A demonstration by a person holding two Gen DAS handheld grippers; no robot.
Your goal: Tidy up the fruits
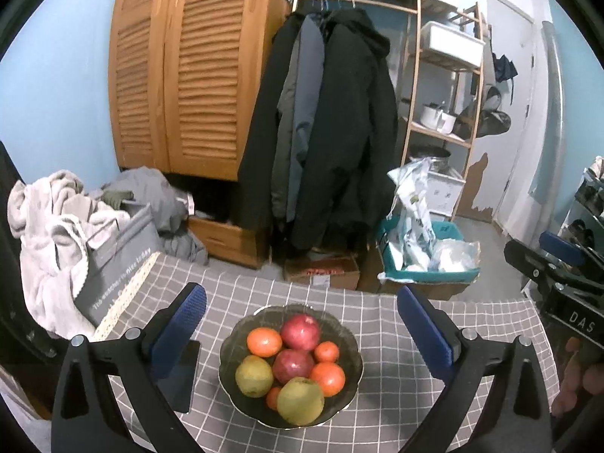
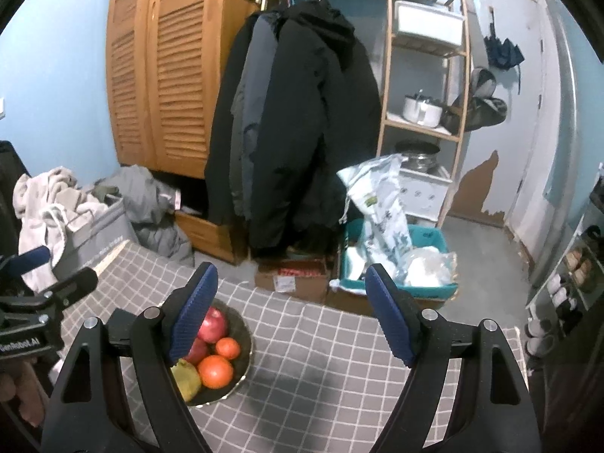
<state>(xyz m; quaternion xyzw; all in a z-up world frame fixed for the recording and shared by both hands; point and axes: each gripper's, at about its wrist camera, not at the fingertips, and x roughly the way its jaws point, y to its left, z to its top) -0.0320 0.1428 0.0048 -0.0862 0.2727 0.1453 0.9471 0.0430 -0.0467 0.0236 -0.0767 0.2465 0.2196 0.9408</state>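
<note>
Fruits filled a dark scalloped bowl (image 1: 349, 385) that sat on the counter (image 1: 415, 396), which was covered with a grey cloth checked in white. In the bowl lay two red apples (image 1: 301, 331), two yellow-green pears (image 1: 300, 401) and several oranges (image 1: 264, 341), piled together and touching. A dark flat object lay on the cloth just left of the bowl, partly hidden behind the left finger.

Beyond the counter's far edge stood a slatted wooden wardrobe (image 1: 188, 75) against a blue wall, dark coats (image 1: 332, 132) on a rail beside it, and a wooden shelf unit (image 1: 441, 94) holding a white bin and pots. A teal crate (image 1: 426, 264) of bags and a cardboard box rested on the floor; a grey hamper (image 1: 120, 249) heaped with pale laundry stood at the left.

The left gripper (image 1: 302, 324) hung above the bowl with its jaws spread wide, nothing between them and clear of the fruit. The right gripper (image 2: 290, 313) hovered over bare cloth to the right of the bowl, jaws also released and empty.
</note>
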